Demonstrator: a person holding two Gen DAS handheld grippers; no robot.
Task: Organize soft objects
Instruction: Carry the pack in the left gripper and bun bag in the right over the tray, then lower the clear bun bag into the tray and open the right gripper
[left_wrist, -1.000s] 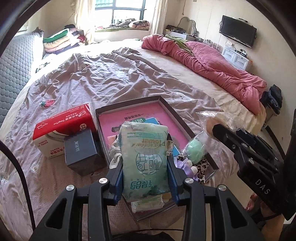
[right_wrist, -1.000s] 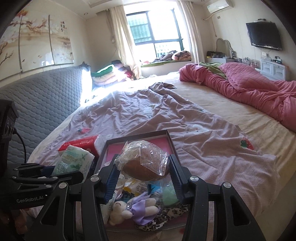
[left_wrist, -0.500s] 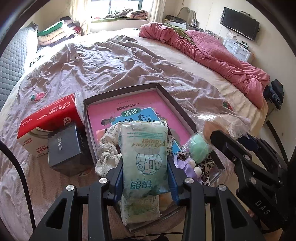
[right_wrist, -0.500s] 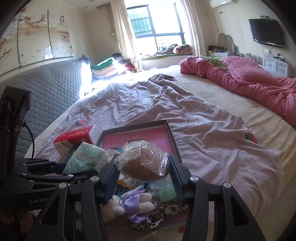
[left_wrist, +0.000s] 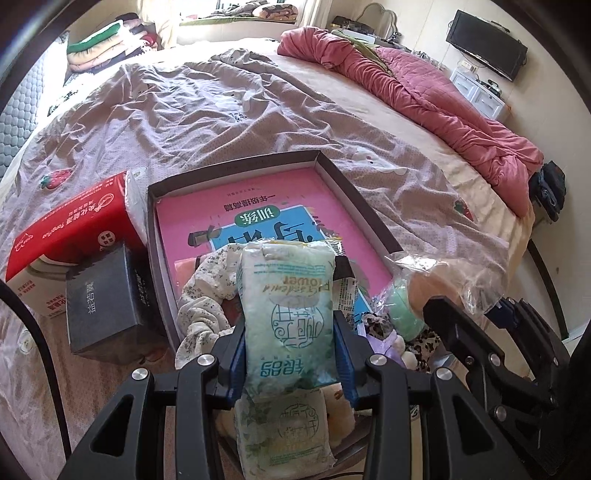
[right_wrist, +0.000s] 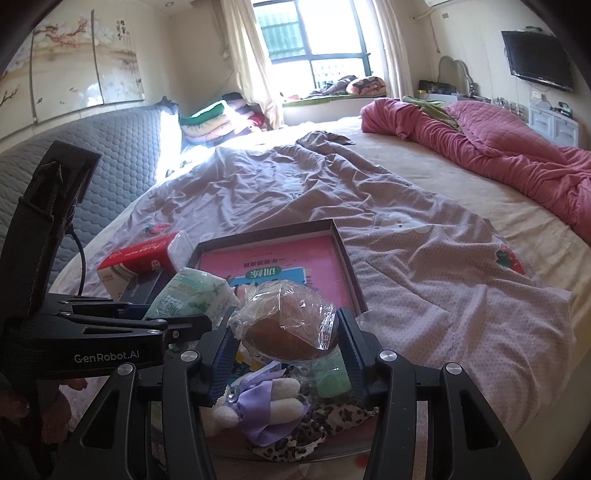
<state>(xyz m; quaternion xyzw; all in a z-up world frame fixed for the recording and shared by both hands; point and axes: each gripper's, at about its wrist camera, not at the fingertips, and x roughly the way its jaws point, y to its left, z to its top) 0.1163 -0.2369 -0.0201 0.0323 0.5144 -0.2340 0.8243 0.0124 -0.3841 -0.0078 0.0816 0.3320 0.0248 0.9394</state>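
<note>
the left claw (left_wrist: 290, 354) is clenched on a pale green tissue pack (left_wrist: 290, 314), its blue pads pressing both sides of the wrapper, and the pack hangs over the near end of a shallow dark tray (left_wrist: 354, 192) that lies on the bed (left_wrist: 258, 103). the right claw (right_wrist: 286, 350) is grasping a brown bun in a clear crinkly bag (right_wrist: 291, 325), held just above the same tray. neither item looks set down yet, so the step in hand seems to be lowering both into the tray. some of the sorting appears done: a small white plush with a purple bow (right_wrist: 258, 406), a leopard-print cloth (right_wrist: 317, 428), a mint green soft thing (left_wrist: 400, 314) and a floral white fabric piece (left_wrist: 207, 306) already crowd the near part of the tray, on top of a pink booklet (left_wrist: 258, 206) that lines its floor. the far half of the tray is bare pink, so there is room for the two held items there. a second tissue pack (left_wrist: 284, 428) of the same print lies below the held one, at the tray's near edge. outside the tray, to its left, sit a red tissue box (left_wrist: 74, 236) and a black box (left_wrist: 103, 306) touching it; both look rigid and probably stay out. what is left, by this reading, is to place and release both items.
</note>
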